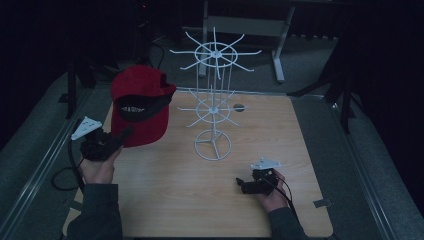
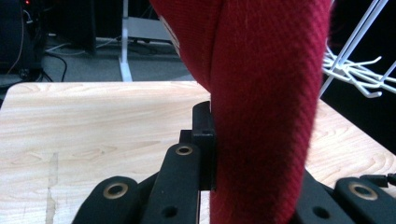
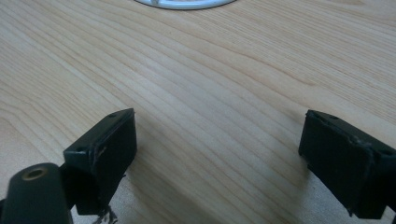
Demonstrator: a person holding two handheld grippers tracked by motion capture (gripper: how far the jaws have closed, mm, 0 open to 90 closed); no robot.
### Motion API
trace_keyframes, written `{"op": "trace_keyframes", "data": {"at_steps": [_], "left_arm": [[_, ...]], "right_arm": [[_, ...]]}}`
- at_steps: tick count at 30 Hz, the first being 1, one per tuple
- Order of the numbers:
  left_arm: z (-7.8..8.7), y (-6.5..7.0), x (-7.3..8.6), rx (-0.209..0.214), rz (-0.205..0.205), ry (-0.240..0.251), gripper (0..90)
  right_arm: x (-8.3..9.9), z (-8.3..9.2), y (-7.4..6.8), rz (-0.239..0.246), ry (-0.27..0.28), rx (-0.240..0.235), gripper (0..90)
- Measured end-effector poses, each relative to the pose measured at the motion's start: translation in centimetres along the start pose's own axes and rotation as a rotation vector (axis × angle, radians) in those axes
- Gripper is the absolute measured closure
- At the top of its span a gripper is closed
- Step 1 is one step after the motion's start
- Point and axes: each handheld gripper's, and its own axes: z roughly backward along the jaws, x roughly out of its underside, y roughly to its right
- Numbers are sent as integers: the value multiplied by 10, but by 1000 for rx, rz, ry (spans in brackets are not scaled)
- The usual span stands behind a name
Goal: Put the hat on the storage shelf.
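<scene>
red cap (image 1: 141, 104): knit-textured, black inner band | left gripper (image 1: 120, 136) fingers clamp its brim | right gripper (image 1: 242, 184) fingers wide apart, empty

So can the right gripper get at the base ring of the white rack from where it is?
Probably yes: the right gripper is open, and bare table lies between it and the base ring.

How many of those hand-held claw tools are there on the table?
2. The left claw is held up at the table's left edge, clamped on the red cap's brim. The right claw sits low over the wood near the front right, jaws apart and holding nothing.
</scene>
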Motion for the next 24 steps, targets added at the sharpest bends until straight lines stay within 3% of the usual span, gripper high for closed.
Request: {"op": "trace_keyframes", "data": {"at_steps": [24], "left_arm": [[6, 4, -26, -6, -4, 82, 848]], "right_arm": [[0, 0, 0, 2, -4, 0, 112]]}}
